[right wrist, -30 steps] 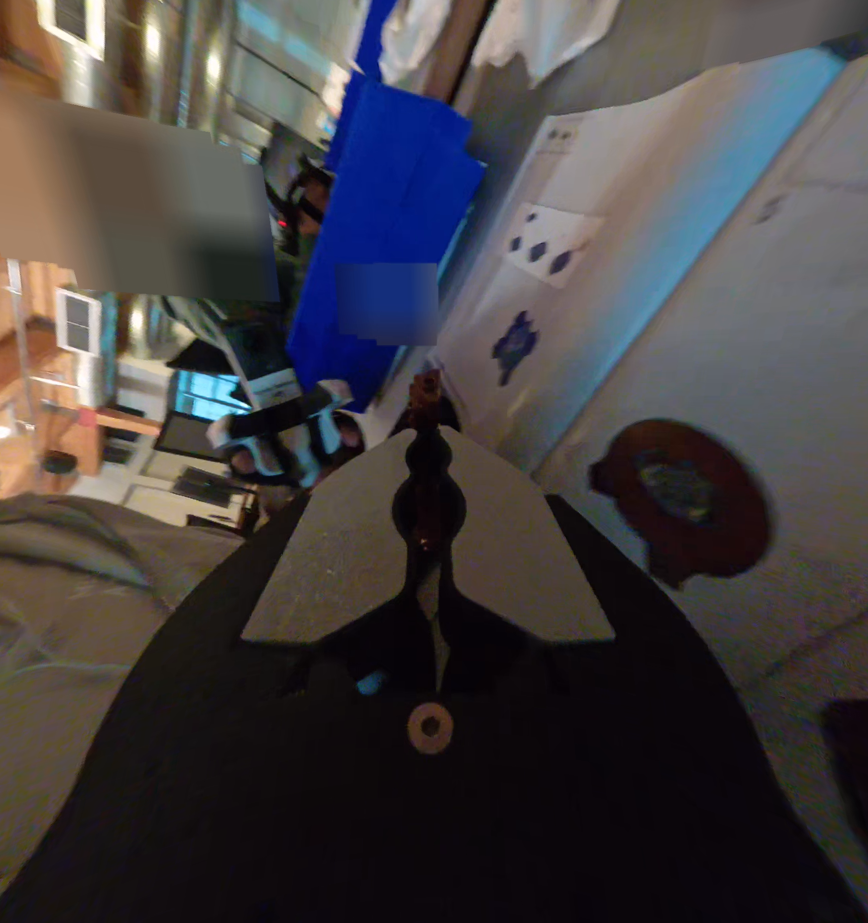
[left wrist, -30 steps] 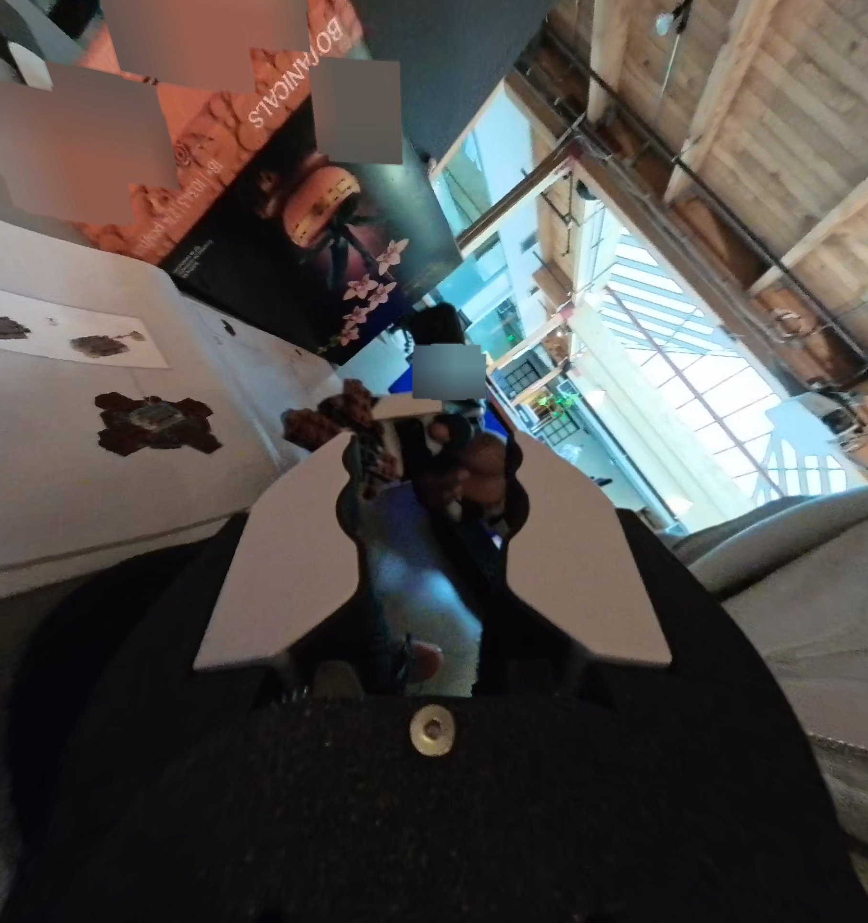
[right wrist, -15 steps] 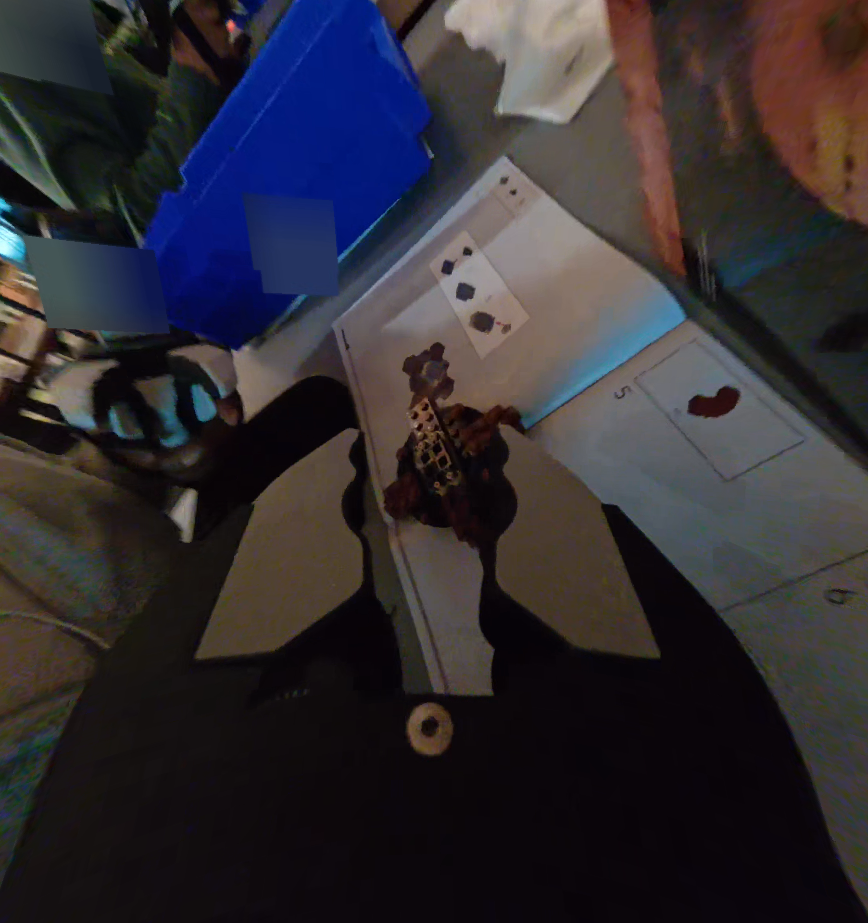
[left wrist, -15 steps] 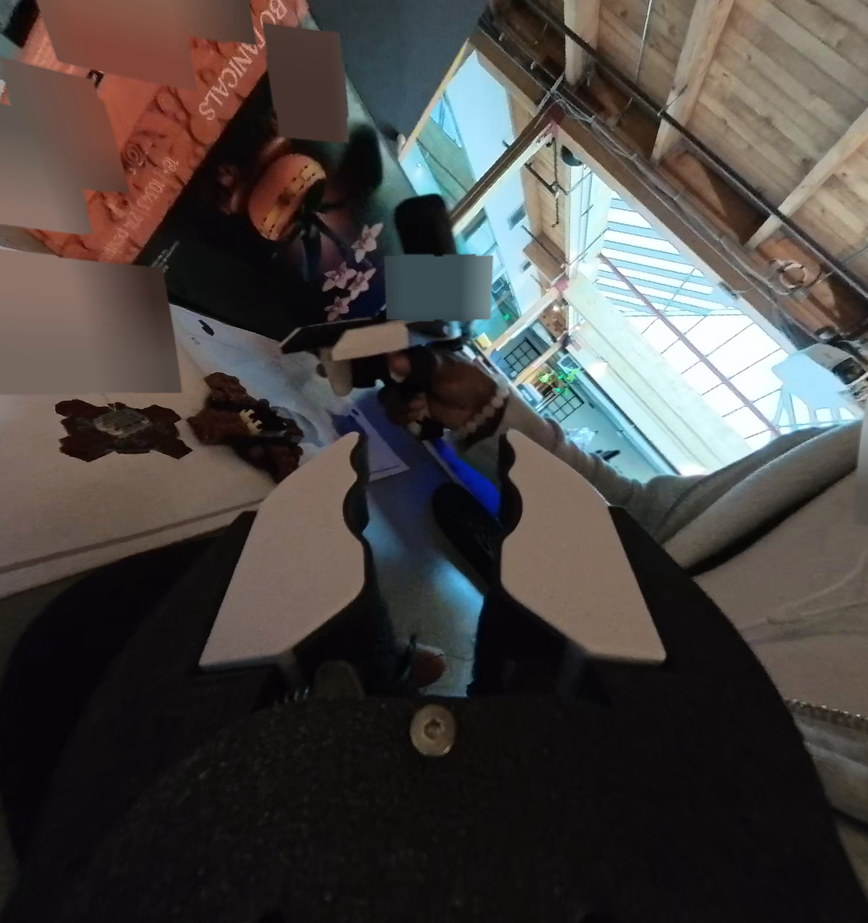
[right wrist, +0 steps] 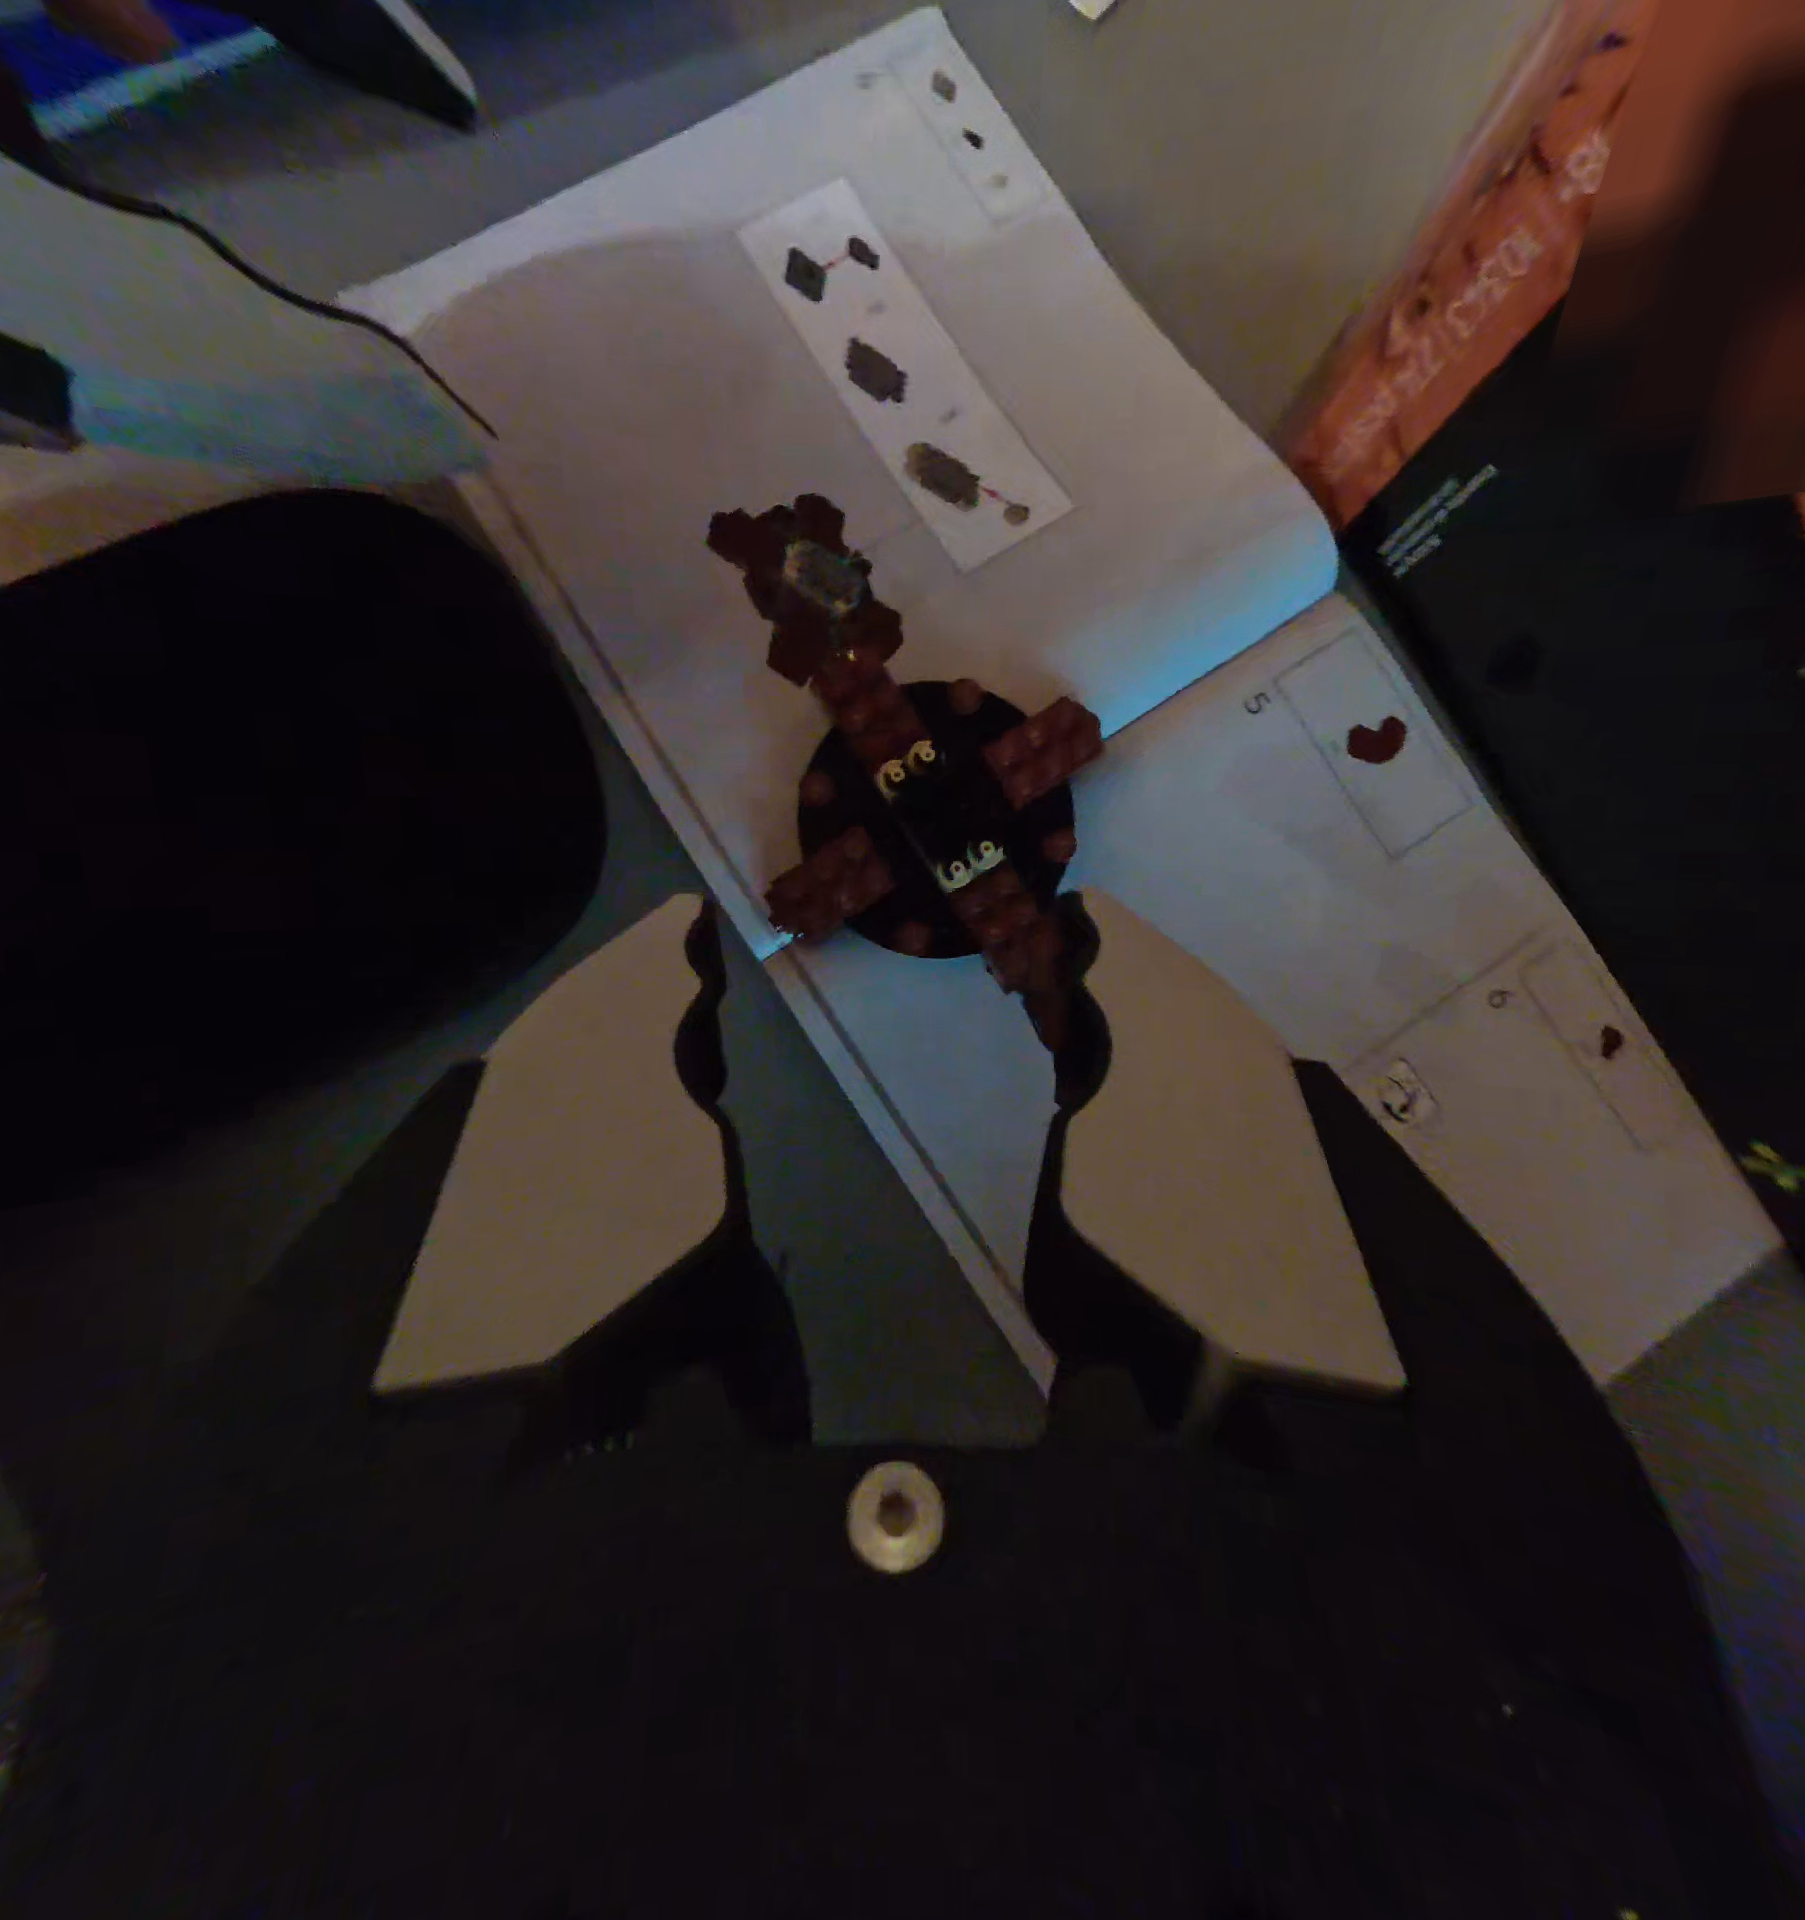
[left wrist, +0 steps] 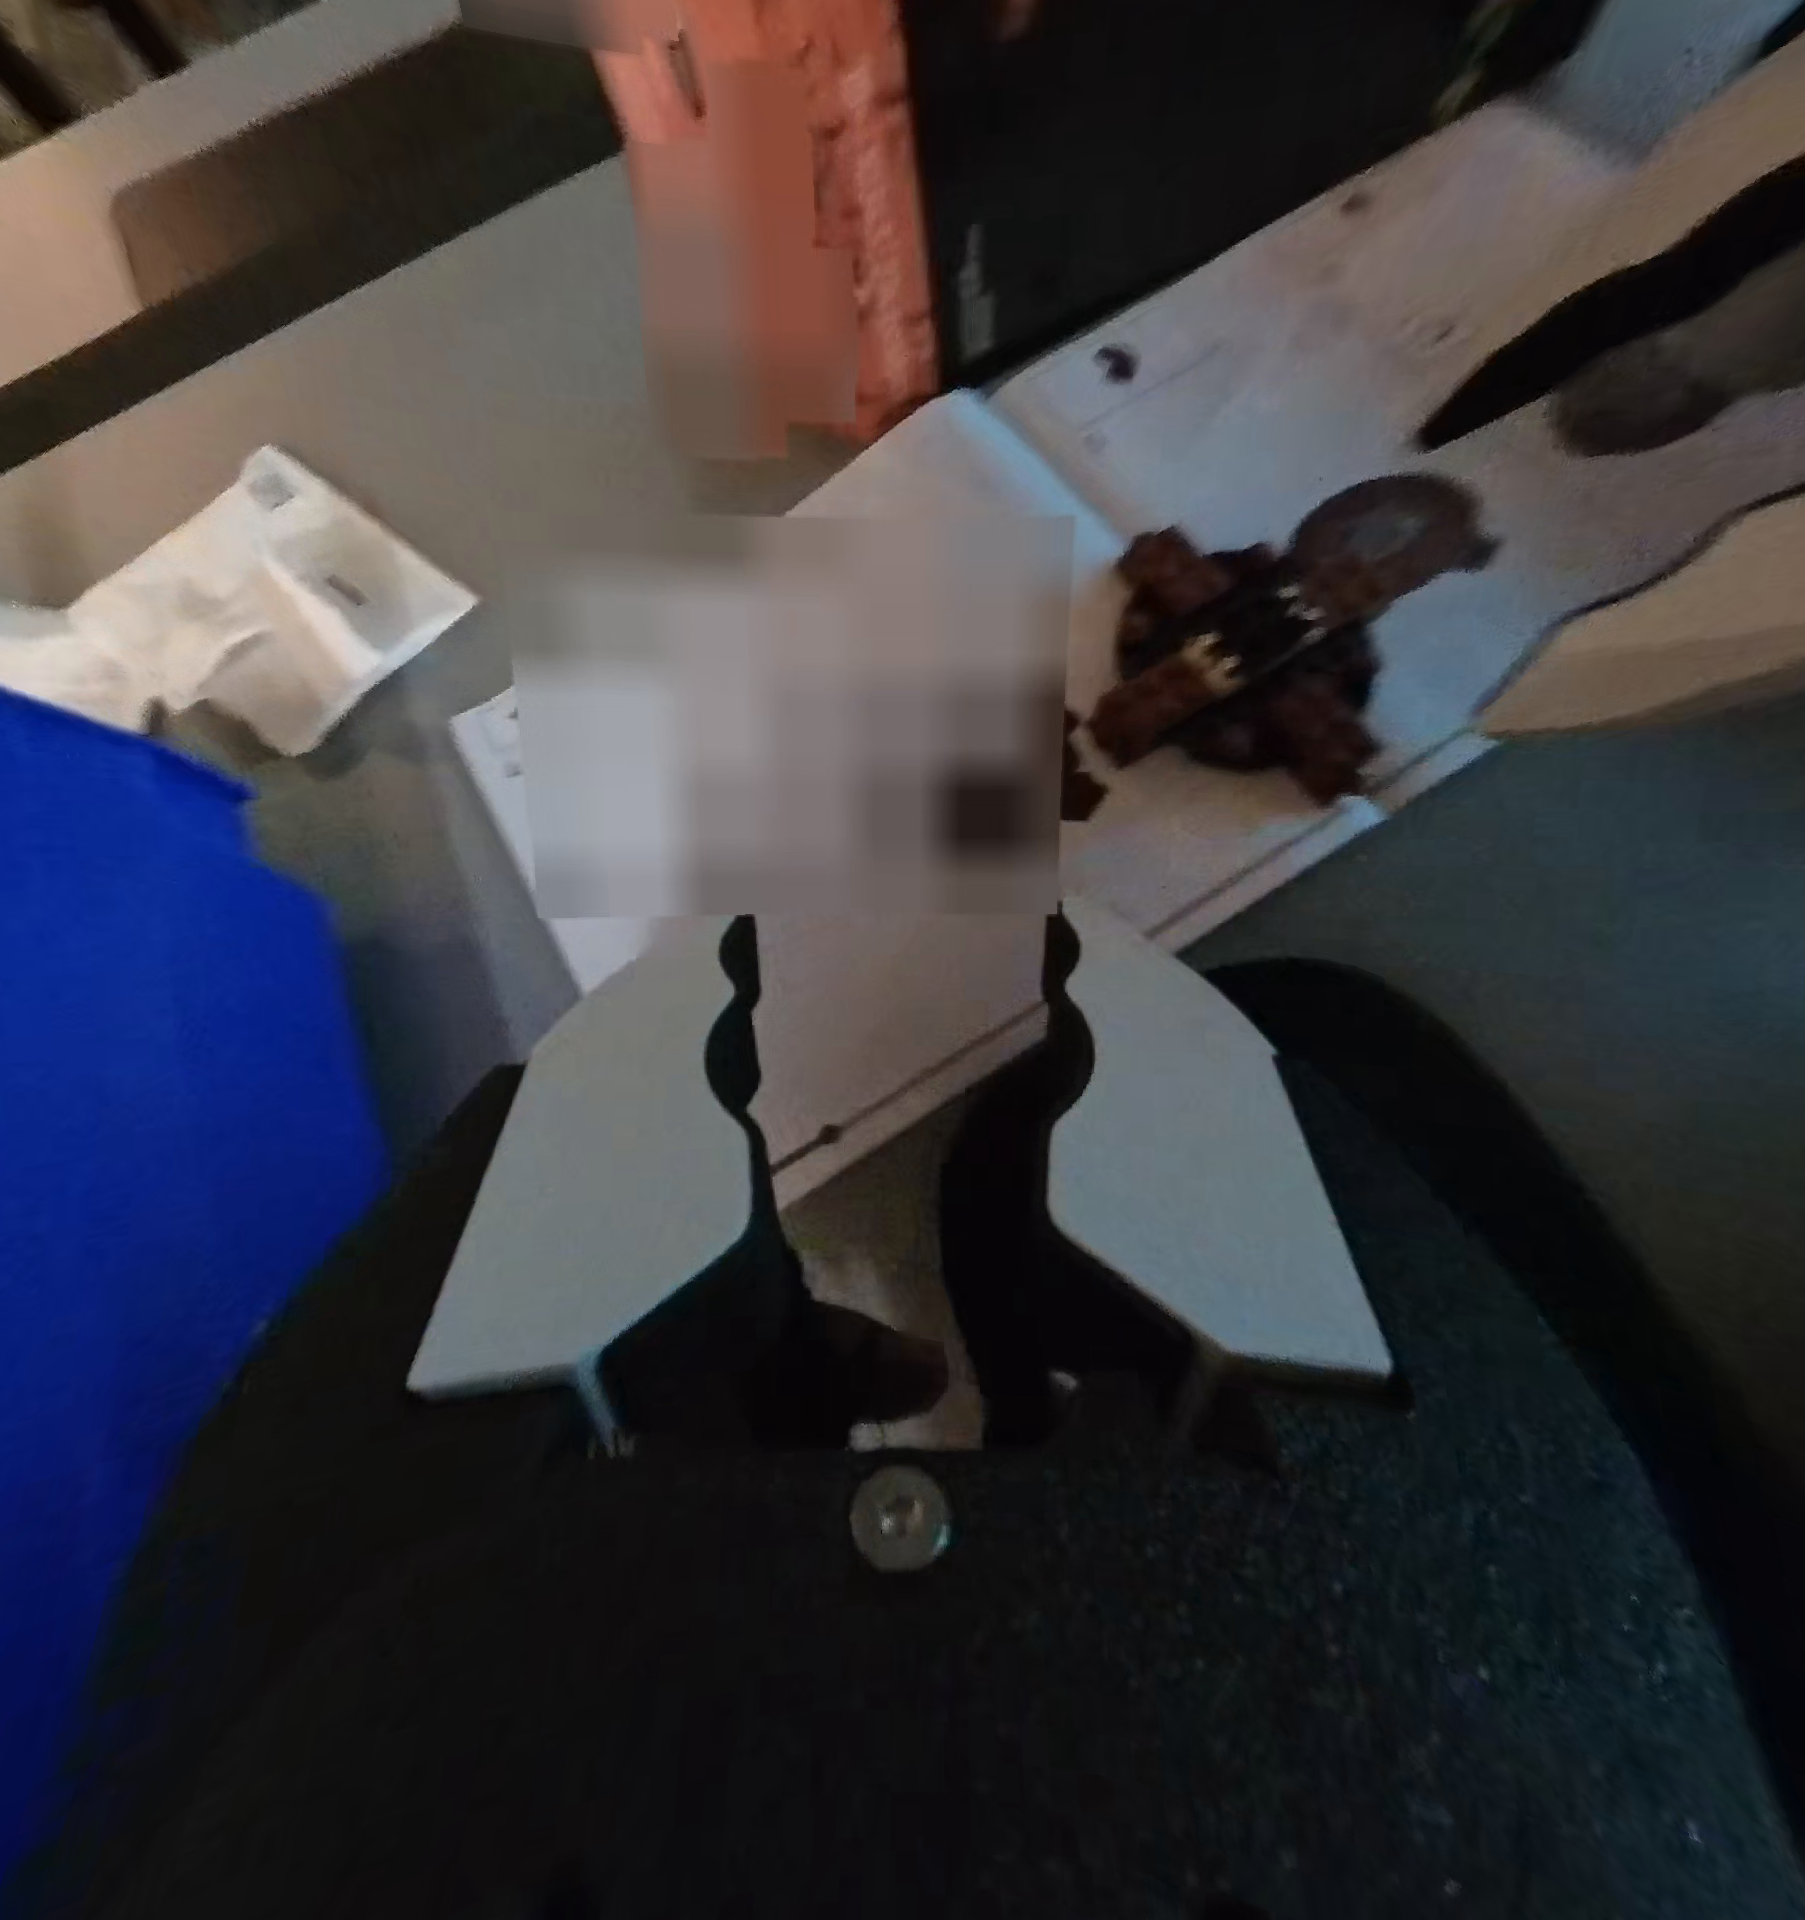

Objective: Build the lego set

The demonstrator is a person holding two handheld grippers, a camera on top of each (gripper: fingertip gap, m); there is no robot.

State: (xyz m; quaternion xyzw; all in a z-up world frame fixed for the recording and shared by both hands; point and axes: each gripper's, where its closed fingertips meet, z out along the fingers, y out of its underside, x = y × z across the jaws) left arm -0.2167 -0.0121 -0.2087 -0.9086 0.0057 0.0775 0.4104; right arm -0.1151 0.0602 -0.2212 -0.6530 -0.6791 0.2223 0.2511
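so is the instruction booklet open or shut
Open. The instruction booklet lies spread flat across two pages, its centre fold showing, with the brown brick model resting on it.

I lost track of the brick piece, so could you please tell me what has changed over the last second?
A second ago the right claw was shut on a brown piece. Now it stands open, and the brown brick model lies on the open instruction booklet, just ahead of its fingertips. The left claw swung down from the ceiling toward the booklet; it stayed open, holding nothing.
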